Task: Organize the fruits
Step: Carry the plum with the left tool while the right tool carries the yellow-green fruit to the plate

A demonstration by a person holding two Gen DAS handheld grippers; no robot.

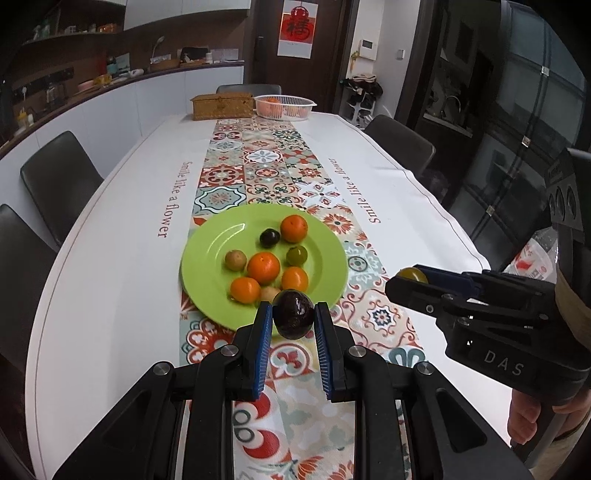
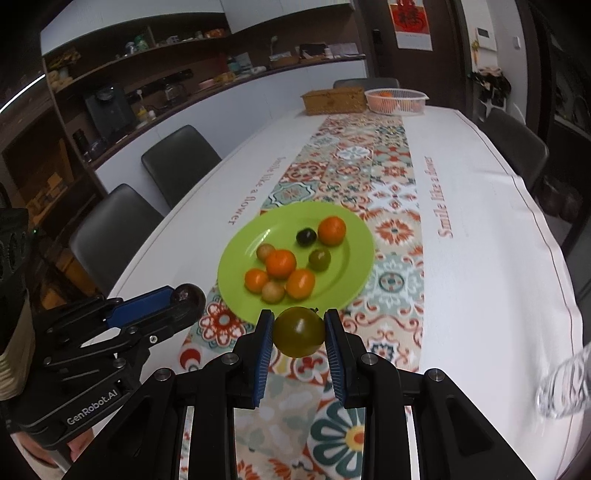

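now both jaws are clenched, the left gripper on a dark fruit and the right gripper on an olive fruit, each just before the near rim of the green plate.

A green plate sat at frame centre, bearing four orange fruits, a black one, an olive one and two tan ones. Below it, a dark purple fruit and an olive-green fruit were held aloft.

Home dining rm w/ kitchen: long white-clothed dining table, dark padded chairs, curved white counter w/ cluttered shelves, red paper door charm.
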